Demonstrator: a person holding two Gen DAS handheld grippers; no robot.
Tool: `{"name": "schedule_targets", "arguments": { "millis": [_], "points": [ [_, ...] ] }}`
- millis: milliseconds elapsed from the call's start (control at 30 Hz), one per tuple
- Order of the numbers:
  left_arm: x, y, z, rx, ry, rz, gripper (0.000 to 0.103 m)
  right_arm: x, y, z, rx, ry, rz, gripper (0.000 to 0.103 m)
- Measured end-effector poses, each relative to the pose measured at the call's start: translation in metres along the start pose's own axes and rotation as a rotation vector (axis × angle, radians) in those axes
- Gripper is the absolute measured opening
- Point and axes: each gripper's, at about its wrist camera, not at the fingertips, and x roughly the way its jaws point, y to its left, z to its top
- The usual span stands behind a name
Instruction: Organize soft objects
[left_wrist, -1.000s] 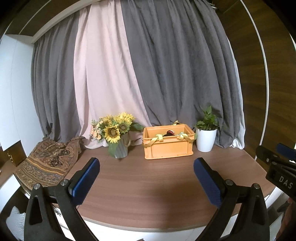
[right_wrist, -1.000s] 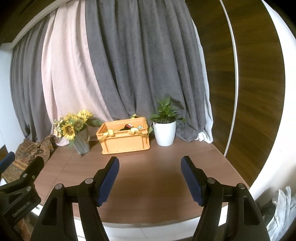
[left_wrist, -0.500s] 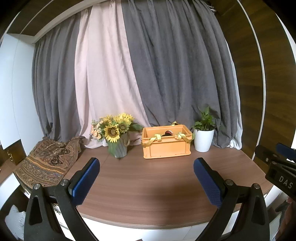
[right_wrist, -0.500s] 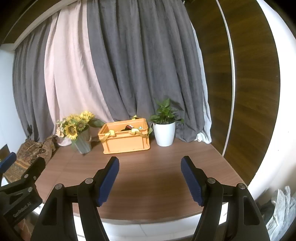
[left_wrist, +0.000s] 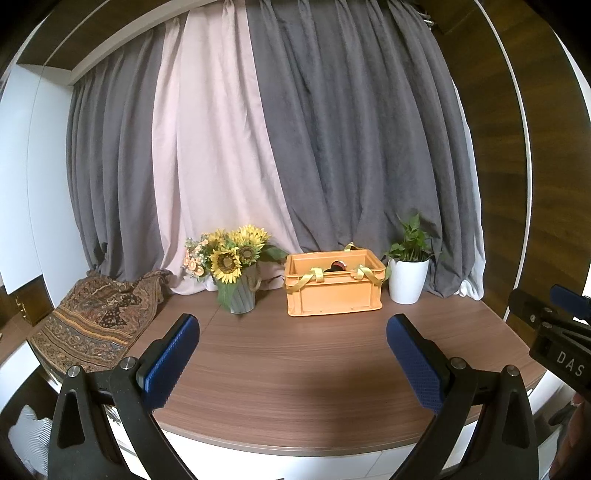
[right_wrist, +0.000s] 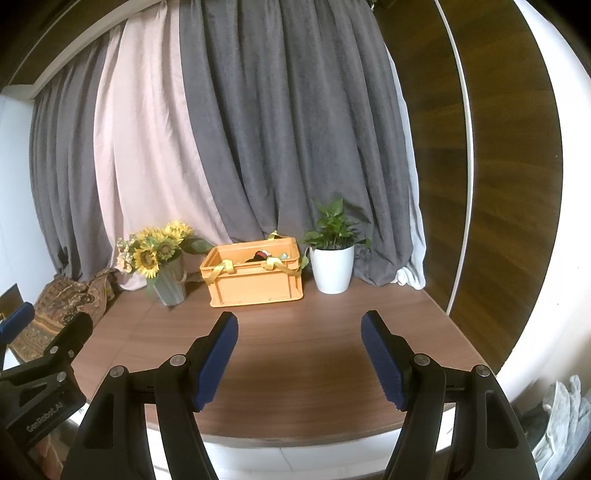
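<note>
An orange crate (left_wrist: 334, 290) with yellow straps over its rim stands at the back of the wooden table (left_wrist: 295, 354); it also shows in the right wrist view (right_wrist: 255, 280). A dark red soft item (left_wrist: 337, 265) peeks out of it. My left gripper (left_wrist: 291, 328) is open and empty, over the table's front part. My right gripper (right_wrist: 299, 325) is open and empty, also well short of the crate. A patterned brown cloth (left_wrist: 96, 317) lies draped at the table's left end.
A vase of sunflowers (left_wrist: 236, 273) stands left of the crate. A white pot with a green plant (left_wrist: 406, 277) stands right of it. Grey and pink curtains (left_wrist: 295, 147) hang behind. A wood-panelled wall (right_wrist: 498, 184) is on the right.
Both grippers have tilted or drawn back slightly, so the crate sits a little lower and farther in view. Both stay open and empty.
</note>
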Motion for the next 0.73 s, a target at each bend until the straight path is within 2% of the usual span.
{"name": "schedule_targets", "arguments": {
  "millis": [733],
  "points": [
    [-0.0005,-0.0005,-0.0013,-0.003,0.014,0.001,0.103,0.0039,0.0017,0.0011,-0.002,0.008,0.008,0.070]
  ]
}}
